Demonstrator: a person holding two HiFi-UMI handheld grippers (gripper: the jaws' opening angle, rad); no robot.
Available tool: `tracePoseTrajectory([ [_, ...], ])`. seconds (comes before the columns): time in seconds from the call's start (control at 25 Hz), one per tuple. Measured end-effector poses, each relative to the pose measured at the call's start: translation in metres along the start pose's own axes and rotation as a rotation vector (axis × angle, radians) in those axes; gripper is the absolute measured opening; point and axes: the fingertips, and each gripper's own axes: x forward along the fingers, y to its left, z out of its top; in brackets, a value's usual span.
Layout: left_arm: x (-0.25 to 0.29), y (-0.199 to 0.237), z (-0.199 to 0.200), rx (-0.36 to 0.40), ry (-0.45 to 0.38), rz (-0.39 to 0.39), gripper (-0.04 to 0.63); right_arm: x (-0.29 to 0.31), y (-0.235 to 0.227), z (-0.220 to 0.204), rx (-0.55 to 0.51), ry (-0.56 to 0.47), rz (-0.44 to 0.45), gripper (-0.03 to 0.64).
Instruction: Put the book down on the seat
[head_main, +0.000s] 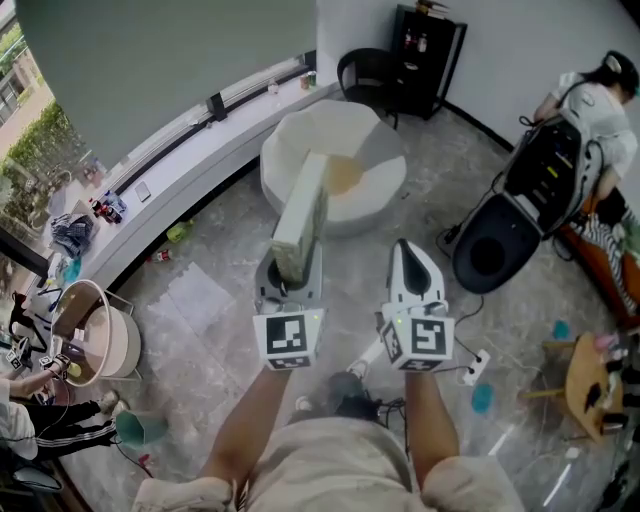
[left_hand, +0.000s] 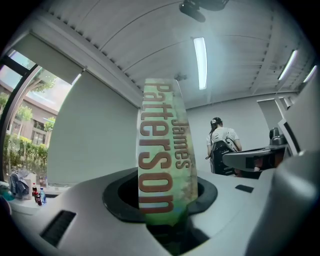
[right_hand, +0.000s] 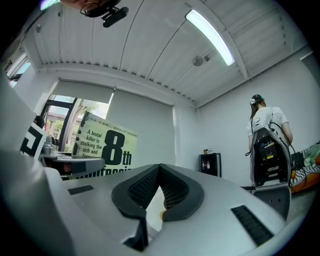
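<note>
- Task status: not complete. The book (head_main: 300, 215) is clamped in the left gripper (head_main: 290, 272) and stands upright in the air, not on the seat (head_main: 372, 150).
- Book position: in the head view it lies over the near left edge of the round white seat. Judged from this, it is on the near side of the seat and above the floor (head_main: 215, 300).
- Remaining: bring the book over the seat surface, lower it until it rests there, then release.
- Left jaws: partly open, pads pressing both covers at the book's lower end, spine facing the gripper.
- Right gripper (head_main: 414, 252): jaws closed tip to tip, holding nothing, level beside the left gripper.
</note>
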Motion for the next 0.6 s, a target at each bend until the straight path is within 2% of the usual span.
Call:
tracePoseTrajectory([
  [0.44, 0.088, -0.025, -0.013, -0.009, -0.002, 0.008, 0.163, 0.066, -0.064, -0.025, -0.023, 0.013, 0.017, 0.005],
  [0.6, 0.120, -0.043, -0.017, -0.012, 0.000, 0.017, 0.163, 0.084, -0.091, -0.025, -0.024, 0.010, 0.056, 0.005],
])
